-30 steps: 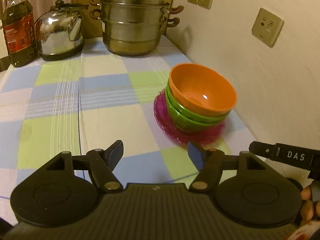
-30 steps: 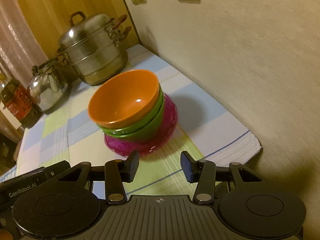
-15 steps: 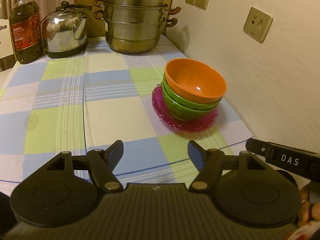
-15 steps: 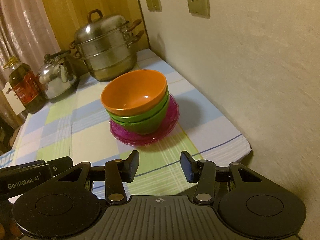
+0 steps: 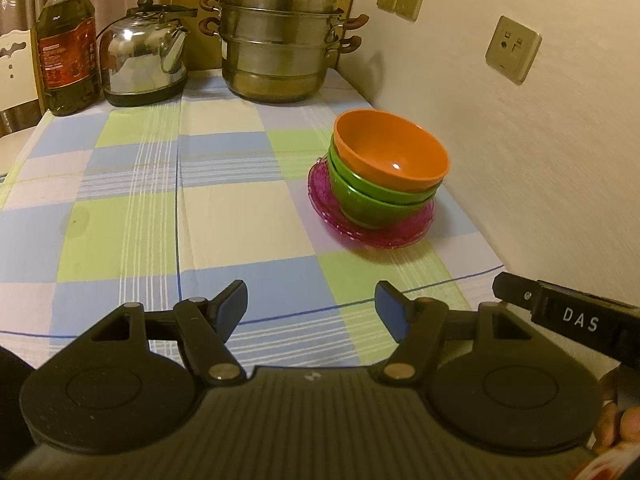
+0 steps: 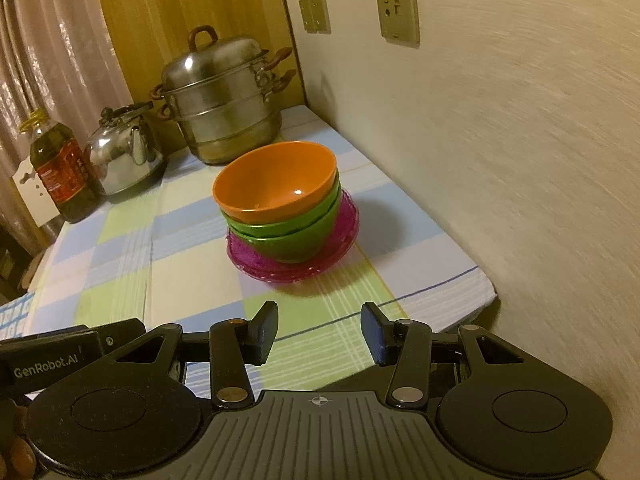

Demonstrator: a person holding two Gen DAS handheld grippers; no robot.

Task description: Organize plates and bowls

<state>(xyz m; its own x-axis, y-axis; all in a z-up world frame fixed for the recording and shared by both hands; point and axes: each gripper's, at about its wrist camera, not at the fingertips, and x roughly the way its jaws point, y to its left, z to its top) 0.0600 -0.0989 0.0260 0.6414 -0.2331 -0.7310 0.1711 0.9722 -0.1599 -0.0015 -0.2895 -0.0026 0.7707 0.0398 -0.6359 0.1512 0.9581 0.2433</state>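
1. The left tool (image 5: 311,304) is matte black, with ribbed casing, round discs and brass-coloured pivot pins.
2. Its fingers (image 5: 232,308) carry dark blue pads.
3. The right tool (image 6: 319,330) matches it; white "DAS" and "GenRobot.AI" lettering marks their sides.

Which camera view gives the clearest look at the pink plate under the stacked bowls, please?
The right wrist view: the pink plate sits nearer the middle, its rim showing on both sides of the green bowls. The left wrist view shows the same plate farther off toward the right, the bowls likewise covering its middle.
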